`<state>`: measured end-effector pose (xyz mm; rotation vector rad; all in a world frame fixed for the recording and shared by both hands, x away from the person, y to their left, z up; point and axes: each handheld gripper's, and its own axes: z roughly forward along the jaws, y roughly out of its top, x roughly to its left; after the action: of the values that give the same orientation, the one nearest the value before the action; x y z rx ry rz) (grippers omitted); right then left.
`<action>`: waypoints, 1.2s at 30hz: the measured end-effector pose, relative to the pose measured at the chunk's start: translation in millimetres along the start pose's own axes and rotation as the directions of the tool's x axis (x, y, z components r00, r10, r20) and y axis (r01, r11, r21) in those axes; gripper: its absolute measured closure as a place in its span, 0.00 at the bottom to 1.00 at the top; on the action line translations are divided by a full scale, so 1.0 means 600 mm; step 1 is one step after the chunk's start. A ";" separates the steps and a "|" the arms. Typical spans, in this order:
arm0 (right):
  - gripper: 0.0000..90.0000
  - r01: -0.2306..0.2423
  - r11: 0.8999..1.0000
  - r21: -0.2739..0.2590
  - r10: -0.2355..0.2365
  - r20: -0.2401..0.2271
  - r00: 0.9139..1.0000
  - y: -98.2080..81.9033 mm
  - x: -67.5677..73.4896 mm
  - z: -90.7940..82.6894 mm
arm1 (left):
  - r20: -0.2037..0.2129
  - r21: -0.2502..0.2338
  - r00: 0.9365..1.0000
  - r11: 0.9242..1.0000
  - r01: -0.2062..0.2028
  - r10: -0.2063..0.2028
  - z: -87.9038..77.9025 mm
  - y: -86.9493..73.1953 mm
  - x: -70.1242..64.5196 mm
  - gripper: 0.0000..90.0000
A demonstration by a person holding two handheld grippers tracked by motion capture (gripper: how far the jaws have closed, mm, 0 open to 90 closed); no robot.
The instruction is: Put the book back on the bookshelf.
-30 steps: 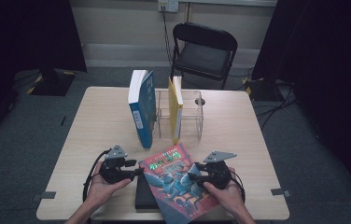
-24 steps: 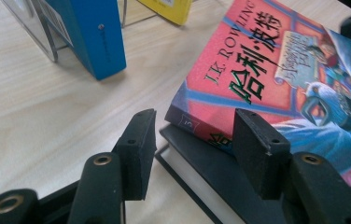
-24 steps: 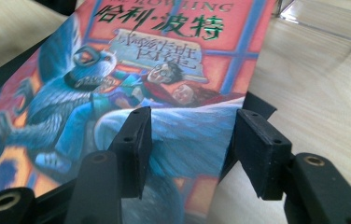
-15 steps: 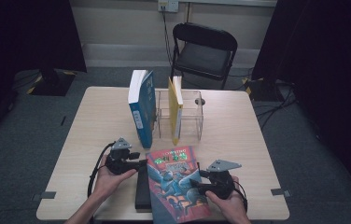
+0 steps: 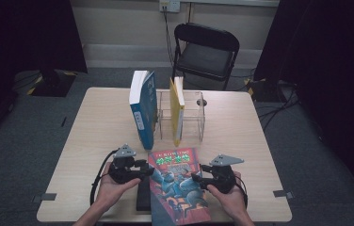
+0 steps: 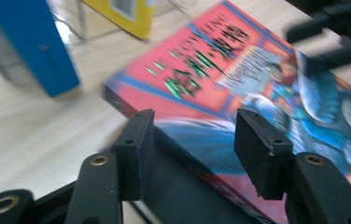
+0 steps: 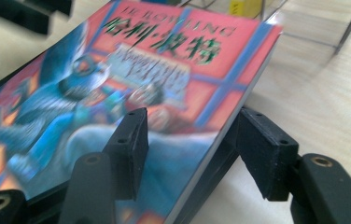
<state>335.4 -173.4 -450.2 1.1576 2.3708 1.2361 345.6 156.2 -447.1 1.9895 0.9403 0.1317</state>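
Red-covered Harry Potter book (image 5: 179, 183) is lying between both grippers, left (image 5: 149, 172) and right (image 5: 195, 180); their fingers are straddling its edges, the right's just widening.

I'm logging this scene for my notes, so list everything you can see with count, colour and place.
Red paperback book with illustrated cover: one, red and blue, near table edge, lying on the black book, between the grippers.
Black book: one, under the red one.
Blue book: one, upright, left of the rack.
Yellow book: one, upright in the rack.
Clear wire book rack: one, table centre.
Light wooden table: one.
Black folding chair: one, behind the table.
Left gripper: black, at the red book's left edge.
Right gripper: black, straddling its right edge.
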 end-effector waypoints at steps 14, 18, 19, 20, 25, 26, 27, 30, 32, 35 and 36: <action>0.45 -0.075 0.996 -0.040 0.074 -0.012 0.997 0.005 -0.012 0.027 | -0.020 0.016 1.000 1.000 0.014 -0.014 0.021 -0.006 0.000 0.49; 0.41 -0.094 0.995 -0.038 0.093 -0.020 0.995 0.008 -0.016 0.033 | -0.019 -0.004 1.000 1.000 0.013 -0.013 0.028 -0.002 0.005 0.52; 0.40 -0.096 0.995 -0.040 0.095 -0.018 0.995 0.008 -0.016 0.035 | -0.023 -0.004 1.000 1.000 0.012 -0.012 0.029 -0.001 0.005 0.52; 0.40 -0.098 0.994 -0.041 0.097 -0.015 0.995 0.008 -0.016 0.035 | -0.023 -0.001 1.000 1.000 0.012 -0.012 0.030 0.000 0.005 0.52; 0.37 -0.128 0.991 -0.048 0.128 -0.018 0.992 0.007 -0.019 0.041 | -0.016 -0.003 1.000 1.000 0.012 -0.012 0.030 0.000 0.008 0.52; 0.37 -0.140 0.989 -0.047 0.139 -0.022 0.990 0.007 -0.019 0.041 | -0.017 -0.002 1.000 1.000 0.016 -0.016 0.030 0.000 0.008 0.52; 0.37 -0.151 0.988 -0.043 0.150 -0.028 0.988 0.007 -0.020 0.042 | -0.016 -0.004 1.000 1.000 0.018 -0.018 0.030 -0.001 0.007 0.52; 0.37 -0.157 0.986 -0.046 0.156 -0.030 0.987 0.007 -0.021 0.043 | -0.011 -0.008 0.999 0.999 0.031 -0.032 0.031 -0.002 0.009 0.51; 0.37 -0.158 0.987 -0.040 0.157 -0.025 0.987 0.009 -0.020 0.043 | -0.007 -0.006 0.999 0.999 0.038 -0.038 0.032 -0.002 0.010 0.50; 0.40 -0.165 0.986 -0.033 0.164 -0.014 0.986 0.012 -0.019 0.042 | -0.006 -0.007 0.999 0.999 0.038 -0.038 0.032 -0.002 0.010 0.49; 0.43 -0.169 0.985 -0.034 0.169 -0.006 0.986 0.013 -0.019 0.040 | -0.020 -0.008 1.000 1.000 0.021 -0.021 0.031 -0.002 0.006 0.49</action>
<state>359.5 -165.1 -461.1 1.3710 2.2833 1.3264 355.4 145.9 -460.0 1.9737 0.9714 0.1437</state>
